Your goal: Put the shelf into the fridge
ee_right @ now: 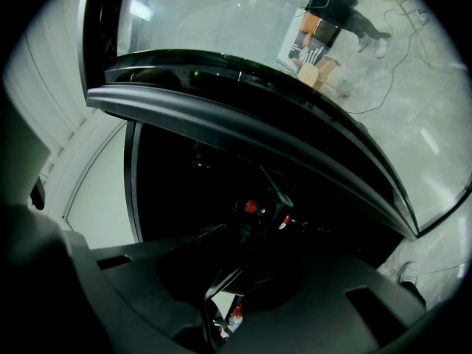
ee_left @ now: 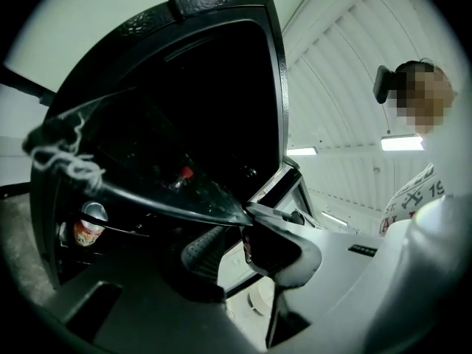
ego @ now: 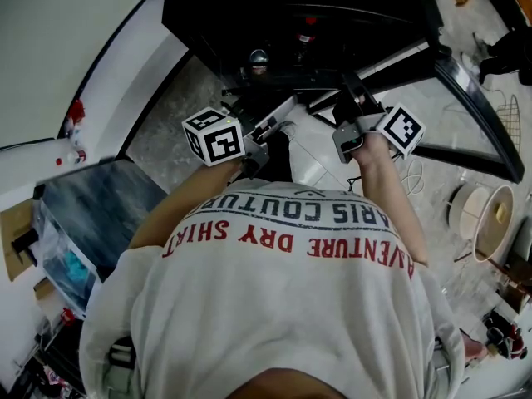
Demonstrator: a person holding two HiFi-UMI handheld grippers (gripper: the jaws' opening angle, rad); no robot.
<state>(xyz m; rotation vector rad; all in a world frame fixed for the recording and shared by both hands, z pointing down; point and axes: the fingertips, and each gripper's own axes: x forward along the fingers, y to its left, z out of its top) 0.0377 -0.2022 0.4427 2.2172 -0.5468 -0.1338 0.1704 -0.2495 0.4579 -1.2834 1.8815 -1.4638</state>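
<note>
Head view: person bent over the open black fridge (ego: 249,15), a gripper in each hand.

- Shelf (ego: 320,152): a clear glass pane with a dark edge, carried between the two grippers at the fridge mouth, front part outside the cabinet. In the left gripper view the pane (ee_left: 162,198) ran tilted from the dark interior (ee_left: 221,65) out to the jaws.
- Left gripper (ego: 270,133): jaws clenched on the near corner of the shelf, corner seated between the ribbed pad and the opposite jaw (ee_left: 240,238).
- Right gripper (ego: 345,123): jaws (ee_right: 221,286) pinched on a thin shelf edge; that view was very dim.
- Fridge door (ee_right: 243,124): glass, dark curved frame, swung open at the person's right (ego: 478,115).
- Inside the fridge: red-capped bottle (ego: 306,33) (ee_left: 182,174) and a can (ee_left: 88,227) on a lower level; can print too small to read.

Writing: T-shirt (ego: 283,306) carried red capitals "ADVENTURE DRY SHIRT", upside-down in the head view, under a dark line of which only "ARIS COUTUR" showed. Left gripper view caught "19" on the shirt front. Marker cubes bore black-and-white squares only.
</note>
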